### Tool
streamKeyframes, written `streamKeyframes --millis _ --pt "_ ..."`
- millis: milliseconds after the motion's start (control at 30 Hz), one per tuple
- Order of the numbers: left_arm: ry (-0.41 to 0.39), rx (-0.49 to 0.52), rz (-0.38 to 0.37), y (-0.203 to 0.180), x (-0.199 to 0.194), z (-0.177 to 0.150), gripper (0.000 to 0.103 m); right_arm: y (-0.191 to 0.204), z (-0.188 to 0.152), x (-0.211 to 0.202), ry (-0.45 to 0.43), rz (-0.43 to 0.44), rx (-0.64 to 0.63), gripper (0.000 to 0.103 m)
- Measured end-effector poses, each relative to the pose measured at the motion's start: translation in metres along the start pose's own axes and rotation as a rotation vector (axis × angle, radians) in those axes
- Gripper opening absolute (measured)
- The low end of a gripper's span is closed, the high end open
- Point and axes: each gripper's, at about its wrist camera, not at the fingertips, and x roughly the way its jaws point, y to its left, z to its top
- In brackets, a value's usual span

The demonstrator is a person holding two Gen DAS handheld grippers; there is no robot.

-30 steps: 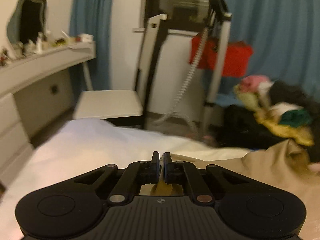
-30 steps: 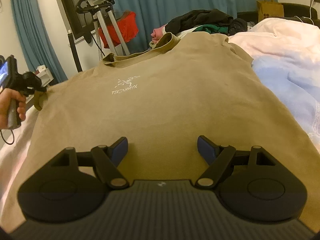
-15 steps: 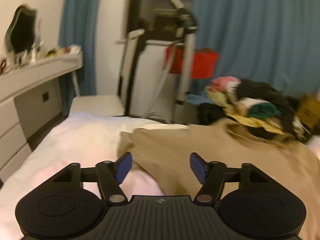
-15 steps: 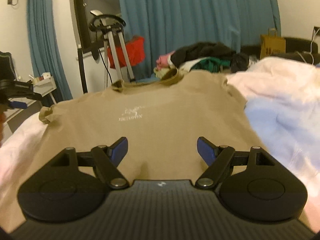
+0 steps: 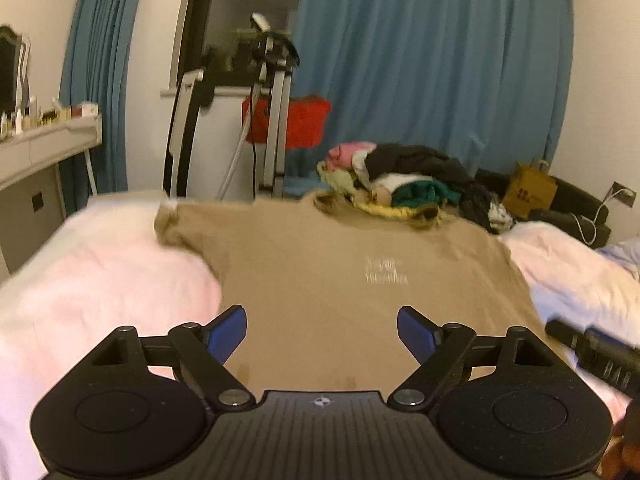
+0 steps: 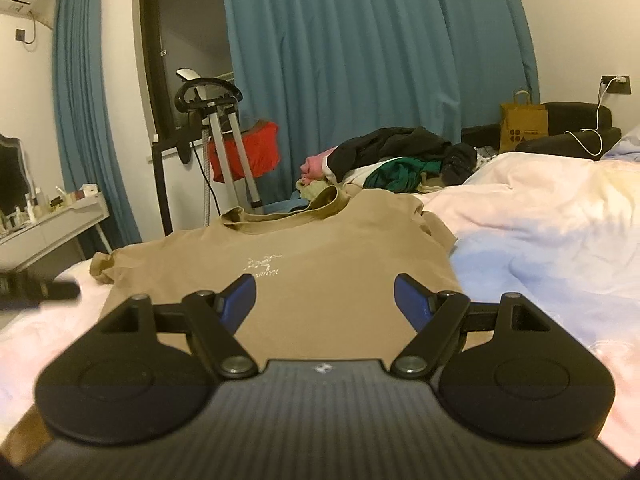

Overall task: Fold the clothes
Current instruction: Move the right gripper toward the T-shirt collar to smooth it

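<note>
Pale bedding (image 5: pixel 100 272) borders the flat tan T-shirt (image 5: pixel 320 272); left gripper (image 5: pixel 322 330) and right gripper (image 6: pixel 324 300) hover spread, empty.

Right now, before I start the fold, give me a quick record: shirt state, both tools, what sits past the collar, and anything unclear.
shirt: tan tee, spread flat on the bed, logo side up, collar at the far end
left sleeve: bunched at its end
left tool: open, empty, above the hem
right tool: open, empty, above the lower half of the tee
past the collar: clothes pile
folds made: none visible
unclear: hem, hidden by both tools
</note>
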Motion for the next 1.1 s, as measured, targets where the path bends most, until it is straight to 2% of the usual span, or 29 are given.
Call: streamKeyframes --millis 200,333,500,767,967,1000,1100 --pt "0.018 -0.012 0.019 0.01 0.004 -0.01 0.084 -0.003 -0.003 0.005 0.025 0.017 0.024 0.078" --pt "0.029 -0.043 0.038 0.017 0.008 -0.012 0.085 -0.012 -0.003 0.009 0.032 0.019 0.072 0.078" --pt "0.053 -0.033 0.059 0.017 0.016 -0.018 0.085 -0.028 0.0 0.019 0.03 0.014 0.117 0.078" --pt "0.082 -0.011 0.082 0.014 0.03 -0.023 0.085 -0.066 0.002 0.05 0.046 0.016 0.265 0.078" --pt "0.099 0.006 0.089 0.013 0.038 -0.027 0.085 -0.1 0.007 0.068 0.05 0.052 0.419 0.079" --pt "0.1 0.008 0.091 0.012 0.039 -0.028 0.085 -0.109 0.007 0.072 0.049 0.069 0.464 0.079" --pt "0.104 0.008 0.096 0.014 0.039 -0.03 0.085 -0.148 0.001 0.091 0.046 0.142 0.712 0.079"
